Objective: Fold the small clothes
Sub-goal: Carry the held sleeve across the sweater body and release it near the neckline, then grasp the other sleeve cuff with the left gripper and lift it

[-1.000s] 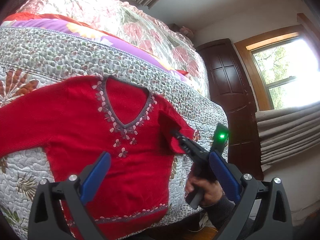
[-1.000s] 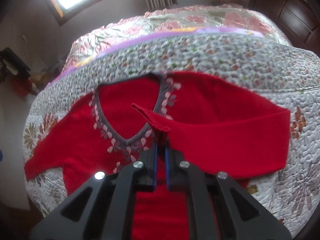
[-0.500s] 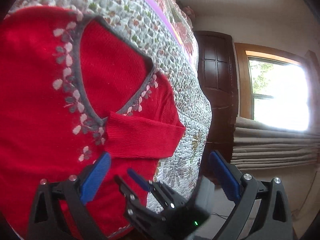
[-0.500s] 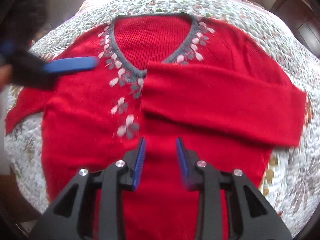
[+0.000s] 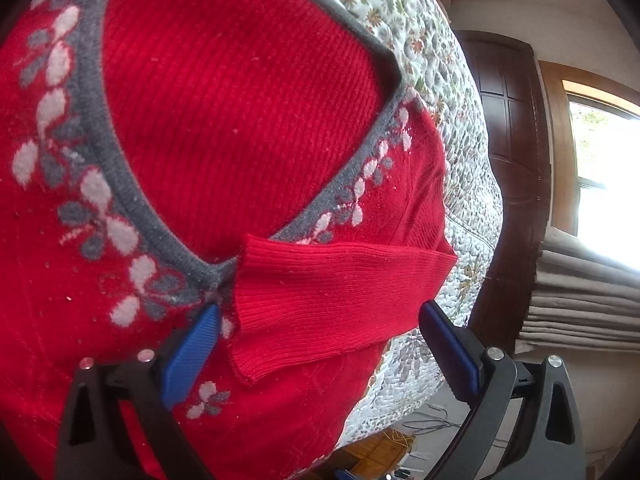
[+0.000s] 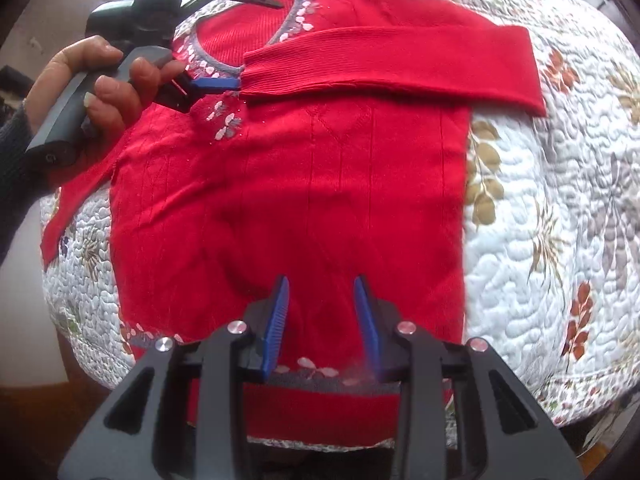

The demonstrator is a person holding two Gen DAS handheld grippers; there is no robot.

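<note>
A red knitted sweater (image 6: pixel 312 184) with a grey V-neck and white flower trim lies flat on the bed quilt (image 6: pixel 540 240). One sleeve (image 6: pixel 400 60) is folded across the chest, its cuff (image 5: pixel 304 312) just below the V-neck (image 5: pixel 132 208). The other sleeve (image 6: pixel 76 200) still stretches out to the left. My left gripper (image 5: pixel 320 316) hovers open close over the cuff, its fingers either side of it. In the right wrist view the left gripper (image 6: pixel 240 40) is held by a hand (image 6: pixel 108 80). My right gripper (image 6: pixel 320 280) stands open and empty above the hem (image 6: pixel 320 376).
The quilt's edge drops off to the right of the sweater. Beyond the bed are a dark wooden door (image 5: pixel 508 160), a bright window (image 5: pixel 600 180) and beige drapes (image 5: pixel 580 300). Cables lie on the floor (image 5: pixel 420 428) below.
The right gripper let go of the sleeve cuff, left it across the chest and drew back toward the hem. The left gripper moved in close over the neckline and cuff.
</note>
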